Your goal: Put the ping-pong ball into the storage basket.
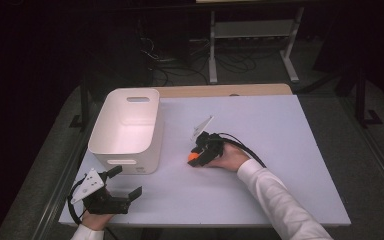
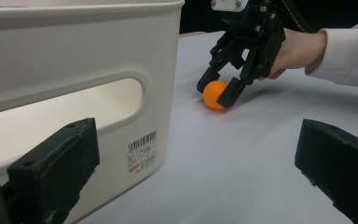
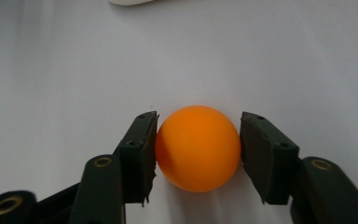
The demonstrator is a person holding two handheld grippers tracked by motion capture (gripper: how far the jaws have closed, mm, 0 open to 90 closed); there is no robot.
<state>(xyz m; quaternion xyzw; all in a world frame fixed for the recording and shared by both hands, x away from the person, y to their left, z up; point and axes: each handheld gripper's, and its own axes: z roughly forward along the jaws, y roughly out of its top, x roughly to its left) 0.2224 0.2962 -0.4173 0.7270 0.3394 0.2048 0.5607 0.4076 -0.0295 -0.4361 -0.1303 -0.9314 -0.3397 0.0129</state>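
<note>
An orange ball [image 1: 193,157] [image 3: 198,148] rests on the white tabletop [image 1: 280,150], a little right of the white bin [image 1: 101,127]. My right gripper [image 1: 196,160] [image 3: 198,140] points down at it from the right, and both pads press against the ball's sides. From the left gripper view the same ball [image 2: 214,94] sits low between the right gripper's [image 2: 216,93] black fingertips, touching the table. My left gripper [image 1: 126,181] [image 2: 196,158] lies near the front left edge, jaws wide apart with nothing between them.
The white bin [image 2: 74,56] has handle cut-outs and a barcode label on its near wall, and looks empty. A wooden strip borders the table's far edge. Dark floor, cables and a metal stand lie beyond.
</note>
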